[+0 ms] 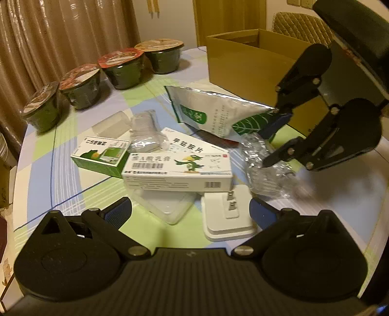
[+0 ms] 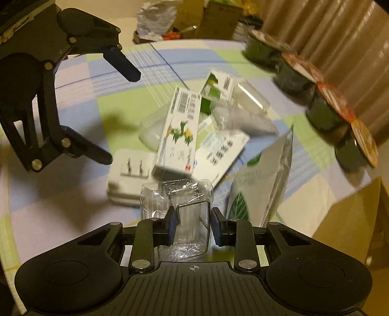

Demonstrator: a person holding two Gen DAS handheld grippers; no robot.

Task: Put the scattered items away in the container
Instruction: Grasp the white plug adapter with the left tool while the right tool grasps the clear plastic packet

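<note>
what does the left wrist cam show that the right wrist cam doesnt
Only the left wrist view shows the open top of the brown cardboard box and a red flat item under the pile. Only the right wrist view shows floor clutter beyond the table. Both show the clear crinkled plastic pack between the right gripper fingers, the white plug adapter and the open left gripper.

Four dark green instant-noodle bowls [image 1: 126, 66] with printed lids stand in a row along the far edge of the checked tablecloth [image 1: 73, 194], close to a brown curtain [image 1: 60, 31]. A quilted chair back [image 1: 301, 26] shows behind the table.
</note>
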